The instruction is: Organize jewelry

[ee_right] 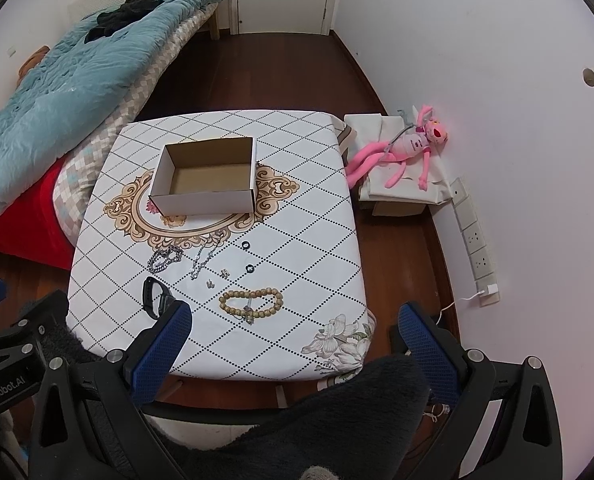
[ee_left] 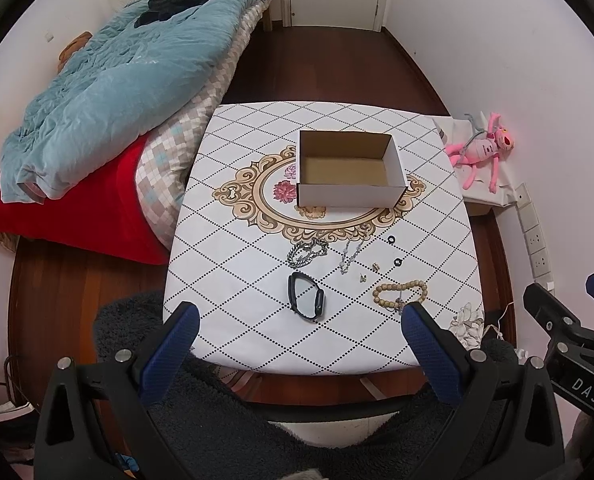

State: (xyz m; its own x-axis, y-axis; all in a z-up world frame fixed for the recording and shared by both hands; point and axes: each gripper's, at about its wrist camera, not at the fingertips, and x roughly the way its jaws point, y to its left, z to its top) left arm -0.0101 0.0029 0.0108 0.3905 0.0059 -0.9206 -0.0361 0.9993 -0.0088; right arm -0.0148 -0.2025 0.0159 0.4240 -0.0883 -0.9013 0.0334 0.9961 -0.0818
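Lying loose on the near half of the table (ee_left: 257, 168), the jewelry is spread in a rough band in front of an open cardboard box (ee_left: 349, 168): a silver chain bracelet (ee_left: 307, 253) at the left, a thin silver necklace (ee_left: 351, 254) beside it, two small earrings (ee_left: 369, 272) (too small to make out in detail), and two dark rings (ee_left: 391, 239) set apart from each other toward the right. Nearer the table's front edge lie a black wristband (ee_left: 307, 297) and a wooden bead bracelet (ee_left: 399, 294), the latter with a small metal piece resting on its near side. The box stands upright on the ornate oval motif of the tablecloth, its interior empty. The left gripper (ee_left: 299, 324) hangs above the table's near edge with its jaws wide apart, holding nothing; the right gripper (ee_right: 293, 322) is likewise spread wide and empty, the bead bracelet just ahead of its left fingertip. Beyond the table, a bed with a teal blanket (ee_left: 109, 92) runs along the left wall, and a pink plush toy (ee_right: 409, 146) lies on a covered stand at the right.
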